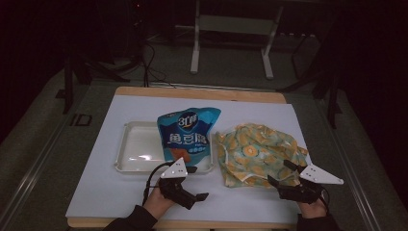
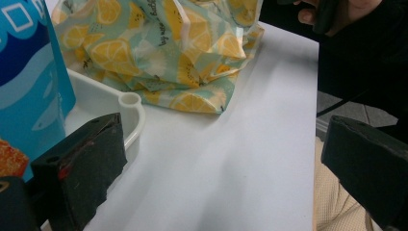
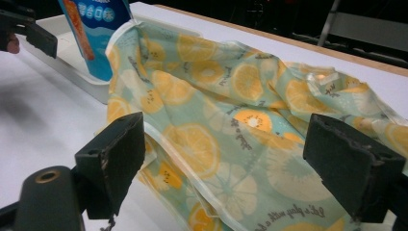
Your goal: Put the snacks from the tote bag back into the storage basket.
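A blue snack bag (image 1: 187, 132) (image 2: 29, 86) (image 3: 96, 29) lies with its lower part in a white tray (image 1: 132, 144) (image 2: 130, 103) (image 3: 72, 67). To its right lies a crumpled cloth bag with an orange-slice print (image 1: 257, 151) (image 2: 168, 48) (image 3: 216, 96). My left gripper (image 1: 196, 183) (image 2: 223, 163) is open over bare white table, just in front of the tray's near right corner. My right gripper (image 1: 281, 173) (image 3: 231, 161) is open at the cloth bag's near right edge, and the cloth lies between its jaws.
A white mat (image 1: 110, 192) covers the wooden table, with bare room left of and in front of the tray. A metal stand (image 1: 231, 29) and cables are on the floor beyond the far edge. The other hand (image 2: 337, 14) shows in the left gripper view.
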Action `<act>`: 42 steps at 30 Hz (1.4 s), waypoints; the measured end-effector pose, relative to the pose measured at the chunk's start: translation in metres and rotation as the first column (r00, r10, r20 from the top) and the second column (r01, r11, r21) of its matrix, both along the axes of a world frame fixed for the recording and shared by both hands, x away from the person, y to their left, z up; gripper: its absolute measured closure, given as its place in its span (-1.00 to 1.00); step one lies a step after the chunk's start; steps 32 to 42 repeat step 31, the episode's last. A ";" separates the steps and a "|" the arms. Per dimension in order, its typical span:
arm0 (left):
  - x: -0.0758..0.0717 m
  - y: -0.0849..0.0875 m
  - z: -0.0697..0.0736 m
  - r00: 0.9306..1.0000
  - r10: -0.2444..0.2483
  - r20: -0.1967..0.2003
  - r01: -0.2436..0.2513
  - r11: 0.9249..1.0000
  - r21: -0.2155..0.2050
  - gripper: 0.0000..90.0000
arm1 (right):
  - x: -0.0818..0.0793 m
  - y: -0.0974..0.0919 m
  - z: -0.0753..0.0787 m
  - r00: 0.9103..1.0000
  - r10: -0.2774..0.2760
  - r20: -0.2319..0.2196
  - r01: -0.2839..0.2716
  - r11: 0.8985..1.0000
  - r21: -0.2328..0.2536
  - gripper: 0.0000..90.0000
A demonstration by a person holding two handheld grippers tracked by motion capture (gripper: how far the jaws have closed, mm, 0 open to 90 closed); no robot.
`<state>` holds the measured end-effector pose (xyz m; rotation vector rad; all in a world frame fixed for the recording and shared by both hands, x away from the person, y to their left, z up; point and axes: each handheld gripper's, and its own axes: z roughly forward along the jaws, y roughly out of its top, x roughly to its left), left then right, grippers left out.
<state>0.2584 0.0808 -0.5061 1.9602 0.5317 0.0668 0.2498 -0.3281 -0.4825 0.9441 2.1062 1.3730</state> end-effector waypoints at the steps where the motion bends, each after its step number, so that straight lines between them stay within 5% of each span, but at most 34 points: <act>1: 0.000 0.000 -0.001 1.000 0.001 -0.001 -0.001 1.000 0.000 -0.95 | 0.000 0.000 -0.001 1.000 -0.002 0.000 0.002 1.000 -0.001 -0.68; 42: -0.003 0.006 -0.006 1.000 0.008 0.023 -0.007 1.000 -0.004 -0.95 | 0.000 0.000 -0.003 0.999 0.000 0.040 0.000 1.000 -0.009 -0.68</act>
